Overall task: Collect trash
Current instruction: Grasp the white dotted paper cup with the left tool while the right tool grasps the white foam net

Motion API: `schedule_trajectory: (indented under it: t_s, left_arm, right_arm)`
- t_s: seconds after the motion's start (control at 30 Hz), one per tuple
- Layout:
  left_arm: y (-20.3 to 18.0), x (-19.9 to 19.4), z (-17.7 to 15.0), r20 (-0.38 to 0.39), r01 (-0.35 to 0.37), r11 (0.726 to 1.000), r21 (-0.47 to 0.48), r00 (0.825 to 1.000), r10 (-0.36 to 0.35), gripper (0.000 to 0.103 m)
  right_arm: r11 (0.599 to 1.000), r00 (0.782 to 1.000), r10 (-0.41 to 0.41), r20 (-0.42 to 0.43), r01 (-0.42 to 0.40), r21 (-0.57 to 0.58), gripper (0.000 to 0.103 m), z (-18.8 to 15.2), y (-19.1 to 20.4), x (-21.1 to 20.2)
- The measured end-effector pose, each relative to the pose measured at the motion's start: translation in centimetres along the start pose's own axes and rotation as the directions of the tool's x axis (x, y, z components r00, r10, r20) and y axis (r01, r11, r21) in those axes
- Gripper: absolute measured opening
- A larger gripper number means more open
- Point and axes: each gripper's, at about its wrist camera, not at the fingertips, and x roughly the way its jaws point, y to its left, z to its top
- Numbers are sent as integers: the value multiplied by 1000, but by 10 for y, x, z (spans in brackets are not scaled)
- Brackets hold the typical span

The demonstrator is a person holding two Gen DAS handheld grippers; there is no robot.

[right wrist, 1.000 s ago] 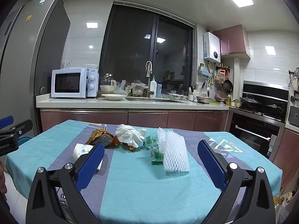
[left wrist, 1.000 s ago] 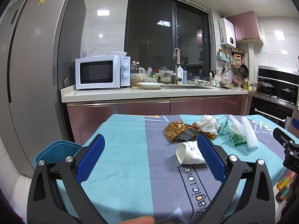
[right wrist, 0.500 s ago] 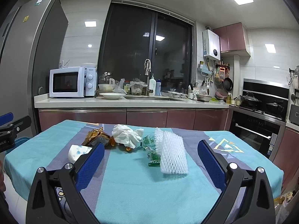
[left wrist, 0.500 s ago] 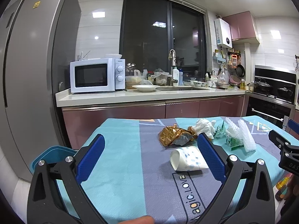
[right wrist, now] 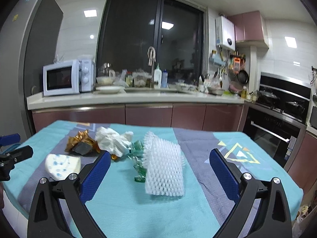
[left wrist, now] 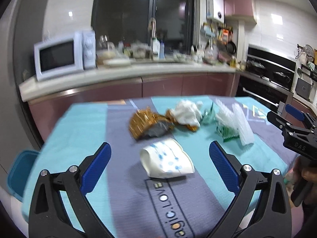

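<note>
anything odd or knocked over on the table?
Yes: the paper cup lies tipped on its side and squashed. Behind it, crumpled gold wrapper, wadded tissue and foam net litter the tablecloth.

1. Left wrist view looks low across the surface [left wrist: 83, 123], close to the paper cup [left wrist: 166, 161], facing the kitchen counter [left wrist: 118, 75].
2. Right wrist view sits further right, same heading; both share the trash pile [right wrist: 113, 141].
</note>
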Motion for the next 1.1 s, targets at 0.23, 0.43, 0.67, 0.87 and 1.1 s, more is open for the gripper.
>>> schedule_trajectory:
  t_s: [0.23,0.43,0.67,0.87,1.1]
  left_arm:
    - [3,64,-4,-144,25,999,-48,989,-31,97]
    - [-2,99,-13,-229,23,999,-47,973,-33,97]
    - [-1,115,-23,-288,49,997,-63,956,-65,97]
    - [4,121,-26,-291,78,989,-122,950,-111,83]
    - [-4,124,-28,-298,70,993,-97,950,-96,71]
  right_arm:
    - [999,995,44,-90,-44,4,96,-3,-7,42]
    - [995,983,92,-162,-84,56,96,-3,-18,74]
    - [983,956,157,-248,-127,133,96,-19,-30,97]
    - [973,941,202,-270,-161,167,96,-30,-33,100]
    - [971,936,213,-279,-170,170,89,-36,-32,101]
